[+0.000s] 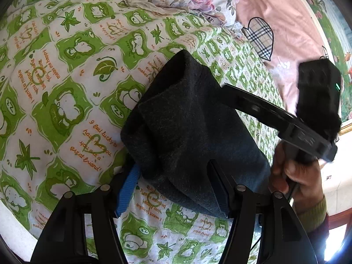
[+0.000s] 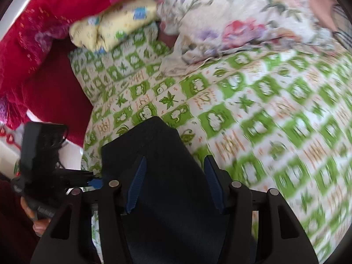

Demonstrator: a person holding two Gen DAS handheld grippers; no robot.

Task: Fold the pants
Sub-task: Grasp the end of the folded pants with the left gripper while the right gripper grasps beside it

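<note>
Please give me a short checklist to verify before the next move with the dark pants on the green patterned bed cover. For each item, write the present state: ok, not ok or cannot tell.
1. Dark pants lie bunched between the left gripper fingers: ok.
2. Left pads pressing on the cloth: cannot tell; the blue pad seems clear of it.
3. Right gripper has the pants between its fingers: ok.
4. Right pads pressing: cannot tell; cloth fills the gap but the picture is blurred.
5. Pants folded flat: not ok; they form a lump.
6. Free bed cover beside the pants to lay them on: ok.
</note>
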